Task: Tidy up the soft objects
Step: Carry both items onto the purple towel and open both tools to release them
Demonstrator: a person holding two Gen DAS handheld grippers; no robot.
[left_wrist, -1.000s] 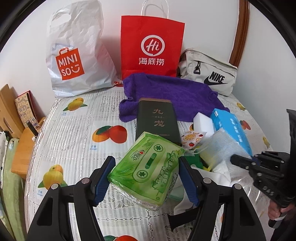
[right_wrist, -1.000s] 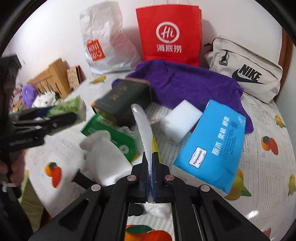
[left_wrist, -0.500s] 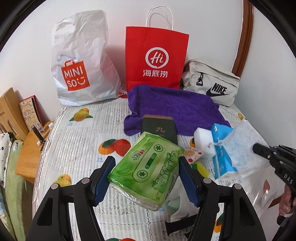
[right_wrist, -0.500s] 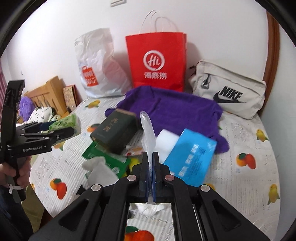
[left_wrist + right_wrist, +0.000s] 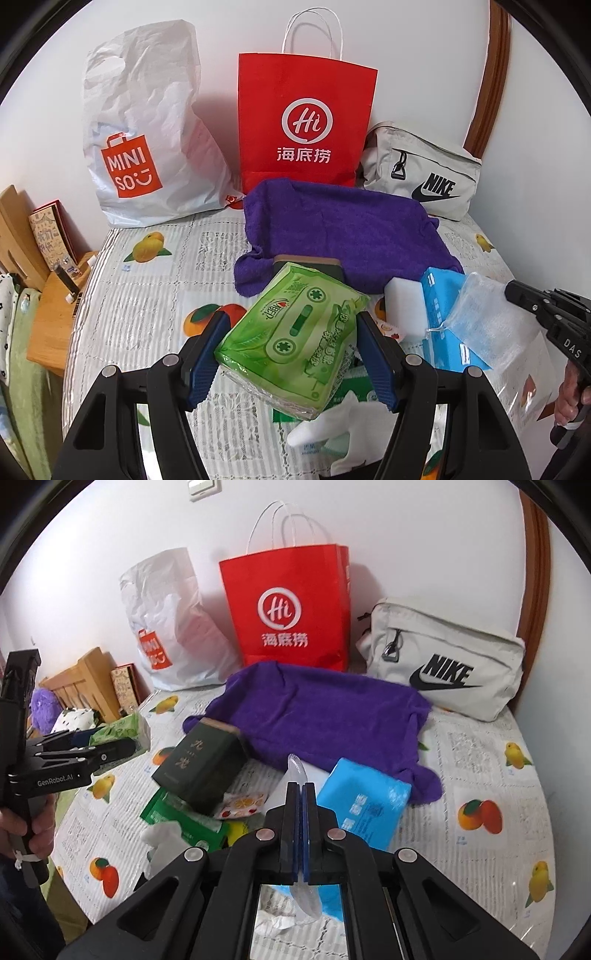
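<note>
Fingers point(image 5: 202, 354) of my left gripper point(image 5: 286, 354) clamp the green tissue pack point(image 5: 291, 339), lifted higher above the tabletop point(image 5: 155, 295) than a second ago; the pack sits tilted between them. Right-wrist view: my right gripper point(image 5: 299, 827), fingers pressed together on the clear plastic pouch point(image 5: 296, 771), has risen; the pouch stands edge-on between them, above the blue tissue pack point(image 5: 364, 801).

We saw a green tissue pack point(image 5: 295, 339), a purple towel point(image 5: 343, 229) behind it, and a red bag point(image 5: 306, 122) behind the towel.
</note>
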